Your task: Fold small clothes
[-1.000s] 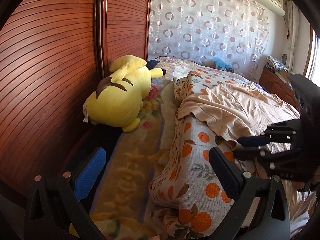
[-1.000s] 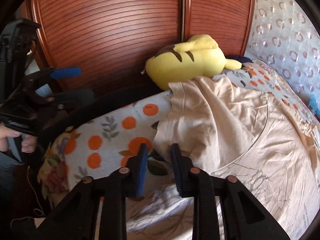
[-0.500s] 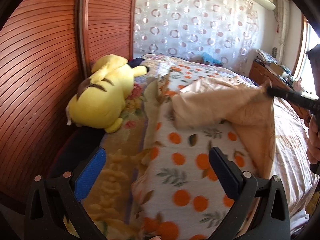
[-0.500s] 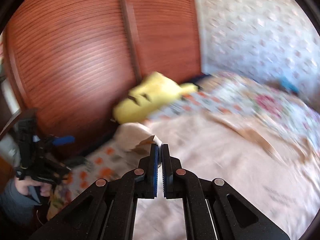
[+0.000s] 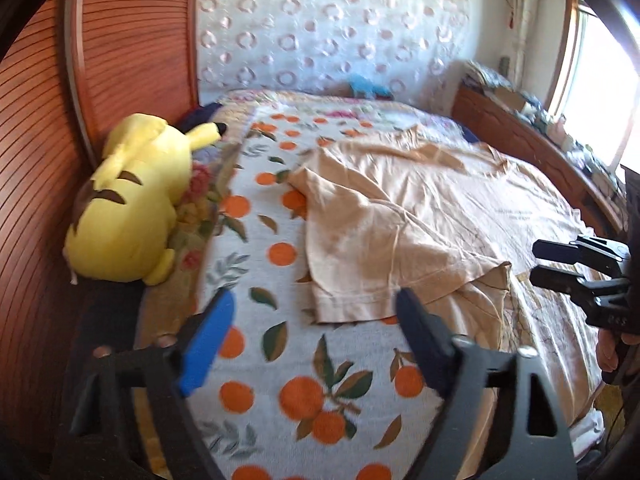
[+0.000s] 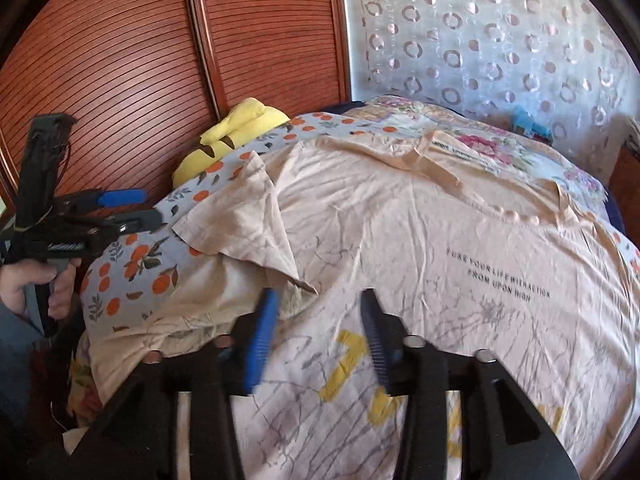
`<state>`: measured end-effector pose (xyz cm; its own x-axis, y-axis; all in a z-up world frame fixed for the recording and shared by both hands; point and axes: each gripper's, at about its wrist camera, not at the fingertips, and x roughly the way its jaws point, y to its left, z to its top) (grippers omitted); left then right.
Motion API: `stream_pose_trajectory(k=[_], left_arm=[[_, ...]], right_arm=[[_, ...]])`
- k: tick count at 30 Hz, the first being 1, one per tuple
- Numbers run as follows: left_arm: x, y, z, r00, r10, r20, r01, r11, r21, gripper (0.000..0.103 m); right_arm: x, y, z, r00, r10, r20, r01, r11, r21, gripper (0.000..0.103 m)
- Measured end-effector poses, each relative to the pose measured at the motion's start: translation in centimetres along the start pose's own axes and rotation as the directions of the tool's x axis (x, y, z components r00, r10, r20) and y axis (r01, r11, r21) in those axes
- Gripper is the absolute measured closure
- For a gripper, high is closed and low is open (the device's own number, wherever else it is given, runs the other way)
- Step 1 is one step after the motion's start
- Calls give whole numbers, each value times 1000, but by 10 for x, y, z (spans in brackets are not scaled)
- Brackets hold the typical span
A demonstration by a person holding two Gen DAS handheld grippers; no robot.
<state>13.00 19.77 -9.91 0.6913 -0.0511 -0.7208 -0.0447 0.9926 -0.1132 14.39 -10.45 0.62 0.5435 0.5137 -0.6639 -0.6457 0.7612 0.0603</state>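
Note:
A beige T-shirt point(image 6: 420, 232) with dark lettering and a yellow print lies spread on the bed; it also shows in the left wrist view point(image 5: 420, 208). Its left sleeve point(image 6: 244, 220) is folded inward over the body, also seen in the left wrist view point(image 5: 360, 256). My right gripper point(image 6: 316, 320) is open and empty, just above the shirt near the folded sleeve; it appears at the right edge of the left wrist view point(image 5: 538, 260). My left gripper point(image 5: 312, 320) is open and empty, over the blanket short of the sleeve hem; it appears at the left of the right wrist view point(image 6: 136, 206).
An orange-print blanket point(image 5: 280, 360) covers the bed under the shirt. A yellow plush toy point(image 5: 132, 200) lies along the left edge against the wooden wardrobe doors point(image 6: 140, 48). A cluttered wooden ledge point(image 5: 540, 140) runs along the right side below the window.
The right gripper carried the sleeve inward over the shirt, then opened and let it go. The sleeve now lies folded. The left gripper stayed open and shifted right over the blanket.

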Motion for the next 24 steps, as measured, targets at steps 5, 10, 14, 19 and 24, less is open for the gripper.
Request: stream_pose_trajectory(k=[5, 10, 14, 19, 24], left_arm=[[20, -4, 0, 995, -57, -77, 57, 998, -10, 54], [21, -15, -1, 997, -2, -82, 5, 999, 35, 54], [22, -23, 1, 996, 27, -83, -20, 996, 86, 71], [18, -35, 11, 994, -17, -112, 34, 988, 149, 97], [8, -53, 38, 993, -70, -90, 85, 981, 173, 97]], right_arm=[[-5, -16, -5, 999, -45, 8, 45, 999, 7, 55], [-17, -25, -19, 996, -88, -14, 89, 995, 37, 55], [-11, -23, -25, 991, -117, -58, 119, 993, 28, 46], [-12, -12, -26, 985, -165, -57, 166, 986, 13, 45], [-16, -13, -28, 988, -147, -46, 150, 987, 56, 44]])
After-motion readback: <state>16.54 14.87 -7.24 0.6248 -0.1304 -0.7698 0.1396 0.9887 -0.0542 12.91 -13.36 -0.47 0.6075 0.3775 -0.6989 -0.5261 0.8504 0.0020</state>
